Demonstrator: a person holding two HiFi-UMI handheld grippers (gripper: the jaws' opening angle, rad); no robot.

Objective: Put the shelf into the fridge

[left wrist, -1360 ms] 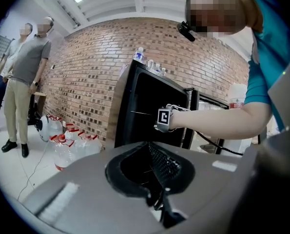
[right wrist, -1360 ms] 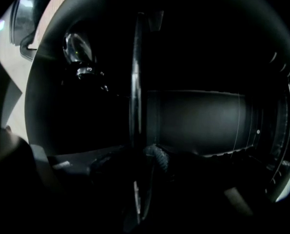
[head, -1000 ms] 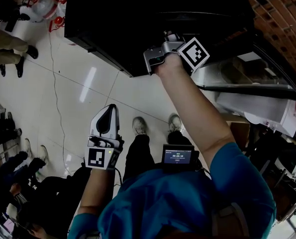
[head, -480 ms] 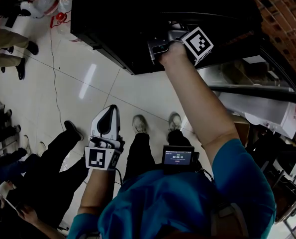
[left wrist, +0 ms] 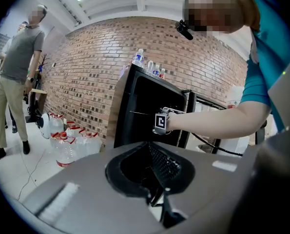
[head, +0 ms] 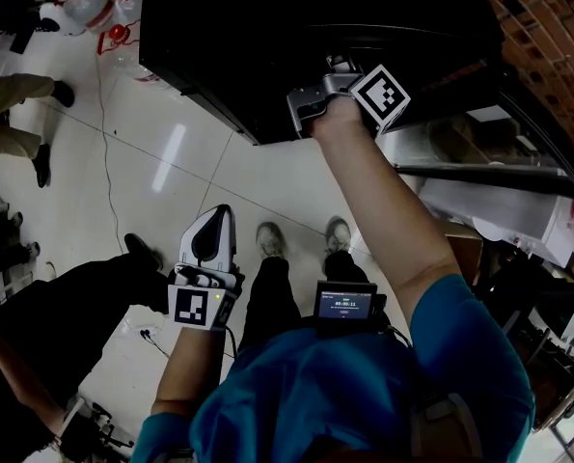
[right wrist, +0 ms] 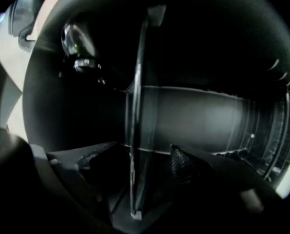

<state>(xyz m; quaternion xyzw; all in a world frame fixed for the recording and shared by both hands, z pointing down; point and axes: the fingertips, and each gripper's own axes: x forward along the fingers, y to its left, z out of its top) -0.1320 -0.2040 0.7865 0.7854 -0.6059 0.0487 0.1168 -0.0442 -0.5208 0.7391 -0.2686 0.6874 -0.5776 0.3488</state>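
Jaws of the right gripper (right wrist: 140,165) stand wide apart, having just been opening. In the right gripper view the shelf (right wrist: 135,106) — a clear pane seen edge-on — runs upright between them, with a gap to the pad on either side, so neither pad presses on it. The pane reaches forward into the dark inside of the fridge (right wrist: 198,121), whose pale back wall shows beyond it and whose ribbed side wall shows at the right edge.

In the left gripper view the left gripper (left wrist: 154,199) has its jaws closed together with nothing between them. It points toward the black fridge, which stands against a brick wall (left wrist: 81,77) with small bottles (left wrist: 140,58) on its top. Large water jugs (left wrist: 62,143) sit on the floor just left of the fridge, and a standing person (left wrist: 18,67) is further left. The right arm reaches across to the fridge's open front.

In the head view the right gripper is raised into the fridge's opening, its marker cube (head: 380,95) just outside the front edge. The left gripper hangs well below the fridge — over the pale tiled floor (head: 161,152), near the person's shoes (head: 270,242).
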